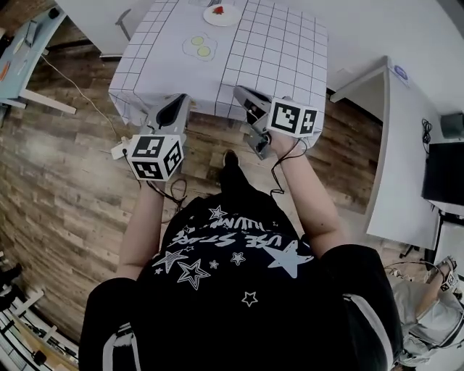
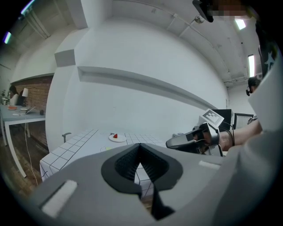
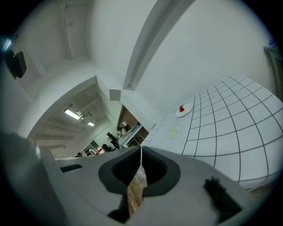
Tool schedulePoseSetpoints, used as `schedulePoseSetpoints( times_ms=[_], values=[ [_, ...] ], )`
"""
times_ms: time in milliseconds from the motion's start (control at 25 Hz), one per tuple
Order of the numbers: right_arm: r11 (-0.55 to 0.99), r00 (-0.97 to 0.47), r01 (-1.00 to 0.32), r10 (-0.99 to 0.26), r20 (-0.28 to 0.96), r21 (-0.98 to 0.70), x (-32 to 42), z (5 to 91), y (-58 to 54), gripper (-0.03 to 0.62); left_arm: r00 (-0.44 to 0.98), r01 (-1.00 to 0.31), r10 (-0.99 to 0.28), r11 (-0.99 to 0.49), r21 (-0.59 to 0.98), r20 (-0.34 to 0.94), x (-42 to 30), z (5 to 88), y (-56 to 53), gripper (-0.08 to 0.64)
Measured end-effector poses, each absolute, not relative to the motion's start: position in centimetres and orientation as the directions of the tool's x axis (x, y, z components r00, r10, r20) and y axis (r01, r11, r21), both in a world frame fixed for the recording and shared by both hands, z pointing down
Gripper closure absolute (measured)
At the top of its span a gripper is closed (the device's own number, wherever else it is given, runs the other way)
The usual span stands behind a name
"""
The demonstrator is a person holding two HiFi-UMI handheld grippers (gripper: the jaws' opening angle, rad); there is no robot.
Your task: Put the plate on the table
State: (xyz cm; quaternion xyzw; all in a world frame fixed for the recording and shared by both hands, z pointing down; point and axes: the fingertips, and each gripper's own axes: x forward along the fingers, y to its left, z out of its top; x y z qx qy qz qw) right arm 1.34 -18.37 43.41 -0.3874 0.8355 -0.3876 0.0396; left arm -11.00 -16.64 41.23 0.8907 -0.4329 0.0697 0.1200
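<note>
A small white plate (image 1: 220, 14) with a red piece on it rests at the far end of the table (image 1: 283, 51), which wears a white grid cloth. The same plate (image 2: 117, 137) shows beyond the left jaws, and far off past the right jaws as the plate (image 3: 183, 110). My left gripper (image 1: 176, 101) hovers at the table's near edge, shut and empty. Beside it my right gripper (image 1: 240, 91) is also shut, nothing held. In the left gripper view the right gripper (image 2: 183, 142) appears to the right.
A flat mat shaped like a fried egg (image 1: 201, 47) lies on the cloth nearer than the plate. A white desk (image 1: 406, 145) with a dark monitor (image 1: 442, 174) stands to the right, a light blue table (image 1: 29, 36) to the left. Wooden floor (image 1: 65, 188) below.
</note>
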Motion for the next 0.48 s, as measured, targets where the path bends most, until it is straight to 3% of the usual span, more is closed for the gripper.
schedulePoseSetpoints(
  times_ms=[480],
  values=[
    [0.315, -0.609, -0.690, -0.740, 0.286, -0.652, 2.7, 43.8, -7.7, 0.575, 0.702, -0.712, -0.686, -0.671, 0.208, 0.190, -9.7, 42.1, -8.8, 0.551]
  ],
)
